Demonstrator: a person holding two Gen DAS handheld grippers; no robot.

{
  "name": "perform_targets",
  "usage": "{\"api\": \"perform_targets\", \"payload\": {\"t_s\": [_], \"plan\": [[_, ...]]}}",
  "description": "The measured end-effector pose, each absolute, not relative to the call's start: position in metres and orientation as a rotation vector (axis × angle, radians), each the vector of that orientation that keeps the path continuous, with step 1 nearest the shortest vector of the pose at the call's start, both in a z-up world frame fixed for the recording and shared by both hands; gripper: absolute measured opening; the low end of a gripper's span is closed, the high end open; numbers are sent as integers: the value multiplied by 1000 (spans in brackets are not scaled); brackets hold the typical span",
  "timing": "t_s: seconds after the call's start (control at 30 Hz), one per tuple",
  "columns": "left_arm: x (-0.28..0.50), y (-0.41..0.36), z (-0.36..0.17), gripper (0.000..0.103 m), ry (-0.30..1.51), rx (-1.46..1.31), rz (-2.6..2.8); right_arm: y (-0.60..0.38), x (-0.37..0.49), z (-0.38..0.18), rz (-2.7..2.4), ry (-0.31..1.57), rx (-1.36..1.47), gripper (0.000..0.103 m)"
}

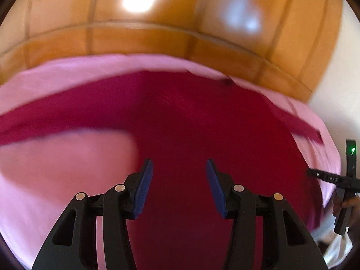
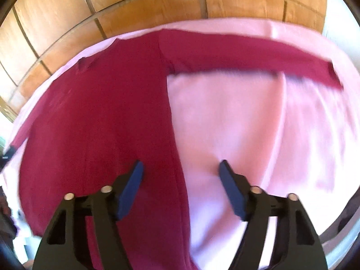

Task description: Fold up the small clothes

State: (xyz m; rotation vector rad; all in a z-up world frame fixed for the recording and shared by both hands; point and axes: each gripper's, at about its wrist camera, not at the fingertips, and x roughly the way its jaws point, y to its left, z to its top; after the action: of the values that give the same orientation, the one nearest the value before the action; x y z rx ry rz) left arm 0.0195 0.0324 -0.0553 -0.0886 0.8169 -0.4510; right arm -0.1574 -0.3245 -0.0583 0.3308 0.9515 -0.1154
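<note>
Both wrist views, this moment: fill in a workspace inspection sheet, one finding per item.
Surface: pink sheet, lightly wrinkled.
Job's things: maroon long-sleeved top lying flat, sleeves spread, unfolded.
Clutter: white fabric at the edge, blurred.
Grippers: left gripper and right gripper both open, empty, above the top.
Cables: nothing seen.
Surroundings: wooden panelling behind, white wall beside.

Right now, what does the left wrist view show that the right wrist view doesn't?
Only the left wrist view: the left tongs, open over the garment's body, and the right tongs' black frame with a green light at the right edge.

Only the right wrist view: the right tongs, open astride the garment's side edge, and one sleeve spread full length.

Both: the maroon long-sleeved garment spread on the pink sheet, with wood panelling behind.
</note>
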Motion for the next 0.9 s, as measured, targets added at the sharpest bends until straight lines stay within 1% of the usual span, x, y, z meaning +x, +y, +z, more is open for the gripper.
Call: {"api": "perform_targets", "payload": {"t_s": [0.03,0.07,0.1,0.13,0.17,0.2,0.33,0.4,0.5,0.53,0.57,0.6,0.67,0.77,0.8,0.83,0.9], "plan": [[17,28,-60,48,833,-88,-462,-323,-166,-58,-107,960,320,54],[12,20,-67,48,853,-73,-460,-320,-173,-60,-100,968,304,45],[12,16,-72,48,862,-53,-449,-315,-180,-61,-77,979,287,29],[13,14,-76,48,873,-39,-436,-309,-186,-62,-51,987,266,17],[14,17,-80,48,890,-40,-426,-302,-190,-62,-45,990,219,8],[13,20,-86,48,912,-49,-413,-299,-193,-62,-50,989,186,7],[7,27,-90,48,921,-86,-396,-302,-200,-55,-70,985,159,6],[2,27,-93,48,914,-73,-394,-304,-200,-69,-76,1018,134,6],[5,19,-92,48,920,-74,-385,-306,-201,-69,-53,1021,134,8],[7,18,-90,48,925,-82,-385,-310,-201,-65,-41,1016,166,10],[9,19,-89,48,928,-88,-386,-314,-200,-63,-36,1009,188,18],[9,19,-88,49,928,-95,-389,-325,-201,-58,-41,991,235,30],[10,19,-88,52,927,-107,-396,-348,-201,-52,-66,954,330,38],[8,17,-90,53,924,-93,-386,-404,-198,-45,-153,870,558,38],[8,16,-90,56,923,-99,-390,-431,-196,-45,-188,824,655,39],[8,16,-89,61,924,-106,-396,-450,-194,-46,-220,791,723,39],[9,13,-89,66,927,-110,-397,-492,-188,-51,-294,715,859,39]]}}
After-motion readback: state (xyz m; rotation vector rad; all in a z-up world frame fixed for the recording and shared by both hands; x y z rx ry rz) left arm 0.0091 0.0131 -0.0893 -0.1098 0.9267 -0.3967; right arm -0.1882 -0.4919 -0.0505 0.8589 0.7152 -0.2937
